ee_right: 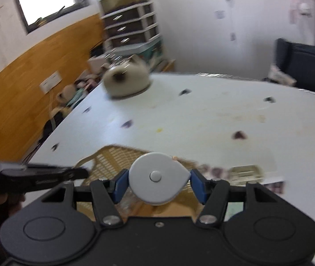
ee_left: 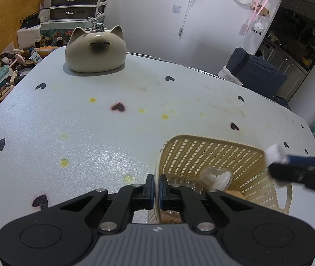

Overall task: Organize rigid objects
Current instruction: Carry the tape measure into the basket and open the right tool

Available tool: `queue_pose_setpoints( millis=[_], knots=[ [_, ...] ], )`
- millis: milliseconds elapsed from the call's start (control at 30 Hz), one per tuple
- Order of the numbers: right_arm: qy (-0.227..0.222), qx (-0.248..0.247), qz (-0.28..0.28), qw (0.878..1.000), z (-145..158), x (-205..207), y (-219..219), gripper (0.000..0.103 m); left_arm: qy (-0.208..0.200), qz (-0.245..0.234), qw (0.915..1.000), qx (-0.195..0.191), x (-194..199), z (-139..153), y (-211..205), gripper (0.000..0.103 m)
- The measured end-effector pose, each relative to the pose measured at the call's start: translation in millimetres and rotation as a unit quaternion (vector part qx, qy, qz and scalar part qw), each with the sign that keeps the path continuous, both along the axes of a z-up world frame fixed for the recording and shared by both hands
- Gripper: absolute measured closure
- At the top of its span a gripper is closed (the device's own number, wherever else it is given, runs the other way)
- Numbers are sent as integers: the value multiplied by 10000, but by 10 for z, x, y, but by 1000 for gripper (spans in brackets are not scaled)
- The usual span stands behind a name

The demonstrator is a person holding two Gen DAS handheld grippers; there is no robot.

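Observation:
A cream woven plastic basket stands on the white table at the near right. My left gripper is shut on the basket's left rim. Inside the basket lie a clear heart-shaped piece and other small items. My right gripper is shut on a round grey tape measure and holds it above the basket. The right gripper also shows in the left wrist view at the basket's right edge, with the tape measure's white edge showing. The right wrist view is motion-blurred.
A beige ceramic cat figure sits at the table's far left corner, also in the right wrist view. A drawer unit and clutter stand beyond the table's left edge. A dark blue chair stands behind the far edge.

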State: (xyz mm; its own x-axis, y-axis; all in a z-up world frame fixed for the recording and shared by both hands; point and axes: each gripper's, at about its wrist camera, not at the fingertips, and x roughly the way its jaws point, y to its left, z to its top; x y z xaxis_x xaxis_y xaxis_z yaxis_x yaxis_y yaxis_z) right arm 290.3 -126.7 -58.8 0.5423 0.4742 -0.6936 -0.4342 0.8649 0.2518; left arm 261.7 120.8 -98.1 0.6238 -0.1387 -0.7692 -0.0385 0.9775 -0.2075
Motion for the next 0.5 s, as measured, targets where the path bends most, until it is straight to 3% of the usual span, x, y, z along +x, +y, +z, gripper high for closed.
queue_pose_setpoints(
  millis=[267,500],
  knots=[
    [662,-23,723,9952,-260,51,471,42,0,1,10000,-3,0,0,1,99],
    [1293,-27,753,9887,-540,147,616,42,3,-1,10000,-5,2,-6,-6,99]
  ],
)
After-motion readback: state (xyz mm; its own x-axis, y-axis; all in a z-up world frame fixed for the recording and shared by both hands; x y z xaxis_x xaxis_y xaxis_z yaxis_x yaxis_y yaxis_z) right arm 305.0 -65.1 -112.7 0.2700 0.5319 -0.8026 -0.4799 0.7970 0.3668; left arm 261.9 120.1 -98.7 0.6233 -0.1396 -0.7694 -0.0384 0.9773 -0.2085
